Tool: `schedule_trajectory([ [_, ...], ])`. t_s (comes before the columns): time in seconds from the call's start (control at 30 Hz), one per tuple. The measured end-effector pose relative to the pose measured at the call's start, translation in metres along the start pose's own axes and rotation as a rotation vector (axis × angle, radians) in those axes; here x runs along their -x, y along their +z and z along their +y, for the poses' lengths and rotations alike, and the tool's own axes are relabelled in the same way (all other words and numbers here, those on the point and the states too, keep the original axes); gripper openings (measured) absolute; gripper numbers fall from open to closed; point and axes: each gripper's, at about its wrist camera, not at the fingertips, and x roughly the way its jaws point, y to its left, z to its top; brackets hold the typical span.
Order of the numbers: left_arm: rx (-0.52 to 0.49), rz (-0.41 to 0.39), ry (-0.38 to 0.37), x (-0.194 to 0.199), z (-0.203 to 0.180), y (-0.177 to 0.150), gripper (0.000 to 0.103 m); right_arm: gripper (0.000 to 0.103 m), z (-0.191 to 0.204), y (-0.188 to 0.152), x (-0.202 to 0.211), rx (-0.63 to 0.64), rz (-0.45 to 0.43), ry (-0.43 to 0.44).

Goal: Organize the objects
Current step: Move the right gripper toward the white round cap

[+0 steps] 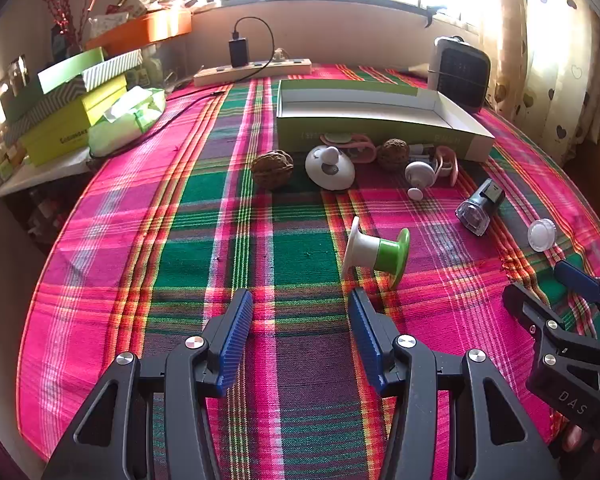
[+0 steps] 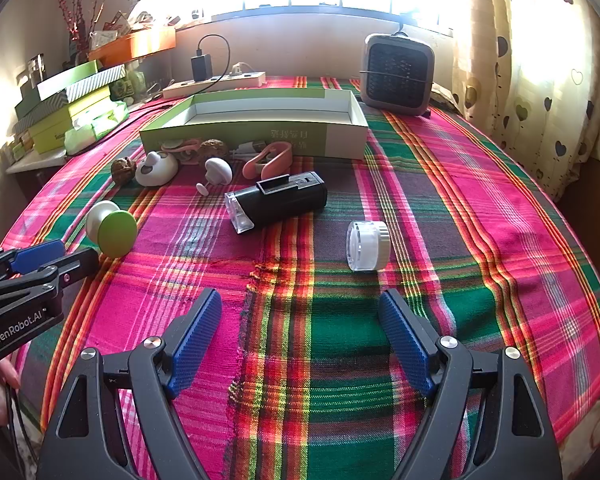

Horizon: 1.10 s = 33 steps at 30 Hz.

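Small objects lie on a plaid cloth before an open green-and-white box (image 1: 379, 120), which also shows in the right wrist view (image 2: 260, 128). A white-and-green spool (image 1: 375, 252) lies just ahead of my open, empty left gripper (image 1: 300, 300). A black device with a clear end (image 2: 278, 200) and a clear round jar (image 2: 367, 245) lie ahead of my open, empty right gripper (image 2: 300, 300). Two walnuts (image 1: 272, 168), white knobs (image 1: 329, 162) and pink clips (image 2: 268, 158) sit by the box front.
A small heater (image 2: 397, 74) stands behind the box at the right. A power strip with a charger (image 1: 252, 66) lies along the back wall. Stacked green boxes (image 1: 68, 112) and a tissue pack fill a side shelf at the left. A curtain hangs at the right.
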Motion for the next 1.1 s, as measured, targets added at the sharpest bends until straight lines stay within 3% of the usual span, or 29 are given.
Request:
schedule_trajectory([
  [1.1,-0.008,0.009,-0.040,0.0019,0.0047,-0.0020,0.048,0.081,-0.0028,-0.0025,0.0055,0.030,0.013,0.049],
])
